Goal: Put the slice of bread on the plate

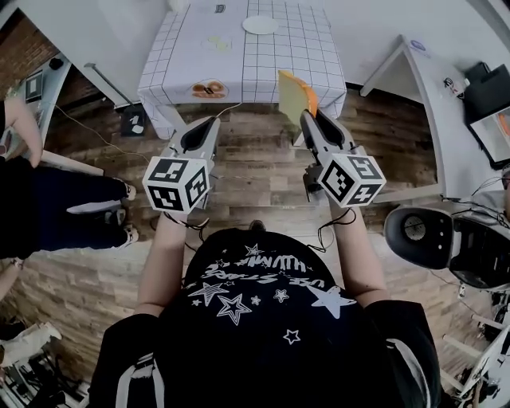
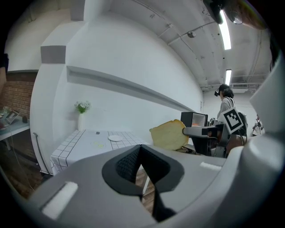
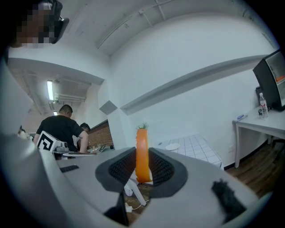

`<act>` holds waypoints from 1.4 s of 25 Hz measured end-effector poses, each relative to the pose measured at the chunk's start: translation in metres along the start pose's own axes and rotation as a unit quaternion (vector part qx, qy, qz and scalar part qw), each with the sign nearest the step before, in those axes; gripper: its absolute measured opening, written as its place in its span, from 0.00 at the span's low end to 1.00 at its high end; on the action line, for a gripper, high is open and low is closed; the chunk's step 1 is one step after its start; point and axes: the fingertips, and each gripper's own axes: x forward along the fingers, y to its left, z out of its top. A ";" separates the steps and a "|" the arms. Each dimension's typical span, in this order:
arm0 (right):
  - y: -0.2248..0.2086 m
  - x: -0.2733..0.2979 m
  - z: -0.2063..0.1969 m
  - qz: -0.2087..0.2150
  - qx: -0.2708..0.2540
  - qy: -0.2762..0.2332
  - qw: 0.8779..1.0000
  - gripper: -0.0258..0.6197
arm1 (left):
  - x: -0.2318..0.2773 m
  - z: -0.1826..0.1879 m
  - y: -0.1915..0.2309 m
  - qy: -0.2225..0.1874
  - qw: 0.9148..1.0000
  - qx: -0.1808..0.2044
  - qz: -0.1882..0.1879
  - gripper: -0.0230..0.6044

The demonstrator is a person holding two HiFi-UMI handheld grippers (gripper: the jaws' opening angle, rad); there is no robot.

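Observation:
A slice of bread [image 1: 295, 94], pale yellow with an orange crust, stands upright in my right gripper [image 1: 307, 115], which is shut on it. Seen edge-on in the right gripper view, the bread [image 3: 142, 153] sits between the two dark pads. A small white plate [image 1: 260, 25] lies at the far side of the table with the checked cloth [image 1: 303, 56], ahead of both grippers. My left gripper [image 1: 210, 125] is level with the right one, shut and holding nothing. From the left gripper view the bread [image 2: 168, 135] shows flat-on, with the plate [image 2: 115, 138] beyond it.
A dish of brown food [image 1: 209, 89] sits near the table's front edge. A vase of flowers [image 2: 81, 116] stands at the far end. A white desk [image 1: 446, 103] is at the right, a standing person [image 1: 64, 199] at the left. Cables trail over the wooden floor.

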 end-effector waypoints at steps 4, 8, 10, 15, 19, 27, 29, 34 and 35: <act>-0.008 0.008 0.002 0.014 -0.015 0.004 1.000 0.18 | 0.010 0.002 -0.002 -0.004 1.000 0.003 0.008 0.05; -0.016 0.014 0.001 0.016 -0.013 0.004 1.000 0.18 | 0.017 0.001 -0.006 0.004 1.000 0.017 0.009 0.05; -0.020 0.018 -0.001 0.014 -0.007 0.004 1.000 0.18 | 0.019 0.003 -0.006 0.003 1.000 0.022 0.007 0.05; -0.029 0.036 -0.006 -0.003 -0.003 0.011 1.000 0.18 | 0.032 0.000 0.014 0.012 1.000 0.013 0.010 0.05; -0.039 0.050 -0.008 -0.018 -0.010 0.022 1.000 0.18 | 0.057 0.005 0.027 0.010 1.000 0.001 -0.005 0.05; -0.060 0.104 -0.002 -0.038 -0.014 0.035 0.999 0.18 | 0.111 0.018 0.063 0.010 0.999 -0.004 -0.032 0.05; -0.065 0.122 -0.003 -0.039 -0.015 0.039 0.998 0.18 | 0.124 0.019 0.079 0.013 0.999 -0.007 -0.031 0.05; -0.083 0.165 -0.007 -0.054 -0.011 0.053 0.997 0.18 | 0.156 0.026 0.122 0.019 0.999 -0.020 -0.028 0.05; -0.086 0.174 -0.008 -0.056 -0.011 0.057 0.997 0.18 | 0.162 0.029 0.131 0.018 0.999 -0.021 -0.027 0.05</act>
